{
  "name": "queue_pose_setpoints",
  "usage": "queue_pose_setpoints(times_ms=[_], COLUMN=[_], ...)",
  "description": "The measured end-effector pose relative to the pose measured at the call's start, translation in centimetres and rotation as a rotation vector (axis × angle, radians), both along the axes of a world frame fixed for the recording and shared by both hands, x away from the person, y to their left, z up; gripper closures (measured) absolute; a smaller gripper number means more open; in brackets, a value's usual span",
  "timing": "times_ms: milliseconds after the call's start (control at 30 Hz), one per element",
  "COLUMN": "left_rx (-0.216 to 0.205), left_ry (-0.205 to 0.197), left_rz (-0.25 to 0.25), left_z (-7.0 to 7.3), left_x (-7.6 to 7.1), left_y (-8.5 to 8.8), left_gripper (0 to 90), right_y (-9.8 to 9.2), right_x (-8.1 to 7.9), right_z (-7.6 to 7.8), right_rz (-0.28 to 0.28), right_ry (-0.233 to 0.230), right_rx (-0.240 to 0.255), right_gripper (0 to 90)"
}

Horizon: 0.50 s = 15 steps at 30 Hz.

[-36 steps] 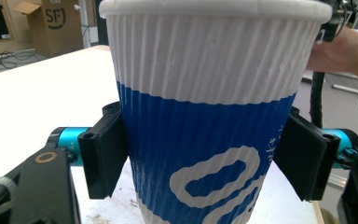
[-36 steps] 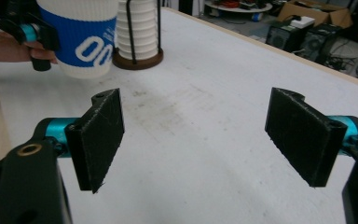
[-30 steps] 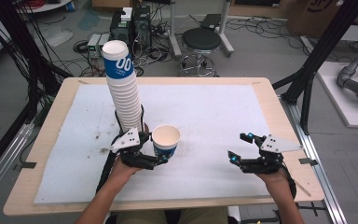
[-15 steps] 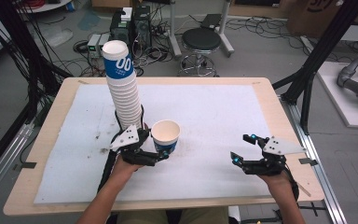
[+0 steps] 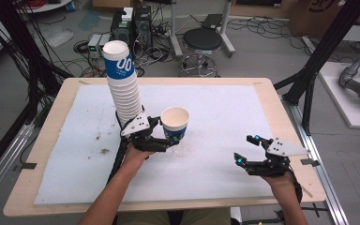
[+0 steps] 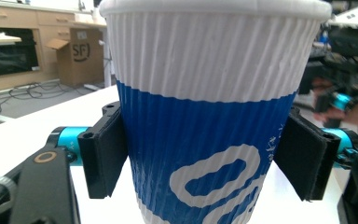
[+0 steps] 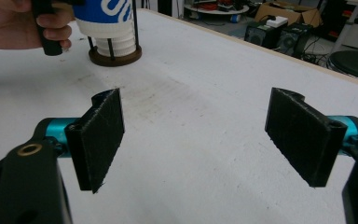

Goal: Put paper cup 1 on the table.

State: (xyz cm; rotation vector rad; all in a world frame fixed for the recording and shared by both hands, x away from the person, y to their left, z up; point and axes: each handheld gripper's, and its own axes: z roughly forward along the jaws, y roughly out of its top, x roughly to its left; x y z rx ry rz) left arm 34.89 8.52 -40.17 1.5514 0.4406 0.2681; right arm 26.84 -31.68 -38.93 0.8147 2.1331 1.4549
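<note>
- The paper cup (image 5: 174, 123) sits upright between the pads of my left gripper (image 5: 165, 140), just to the right of the tall stack of cups (image 5: 122, 84) in the high view, near the middle of the table's left half.
- My left gripper pinches it low on its blue band; in the left gripper view the pads (image 6: 106, 154) press on both sides of the cup (image 6: 209, 116), whose mouth points straight up, so its long axis is vertical.
- The cup is ribbed, white above and blue below with a white looped mark, and I see nothing in it from above.
- The stack stands in a dark round holder (image 7: 115, 57) with thin rods, touching nothing I hold.
- My right gripper (image 5: 255, 151) rests well apart, near the table's (image 5: 262, 89) right edge, with its jaws spread wide over the bare white mat (image 7: 200, 140) and nothing between them.
- I judge the left hand far nearer; any hand-over would have the cup travelling rightward toward the waiting right gripper.
</note>
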Motion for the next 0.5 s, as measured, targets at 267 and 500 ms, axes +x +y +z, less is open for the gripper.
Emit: queue_pose_setpoints(times_ms=[267,500], left_rx=[-0.011,-0.018], left_ry=[0.009,0.032], left_rz=[0.048,0.109], left_z=[-0.9,-2.2], left_x=[1.5,2.9], left_y=[-1.2,-2.0], left_gripper=[24.7,24.7], right_y=[-0.1,-0.1], right_x=[-0.1,-0.2], right_z=[0.0,0.0], right_rz=[0.001,0.007], right_ry=[-0.003,0.0], right_rx=[0.006,0.005], right_gripper=[20.1,20.1])
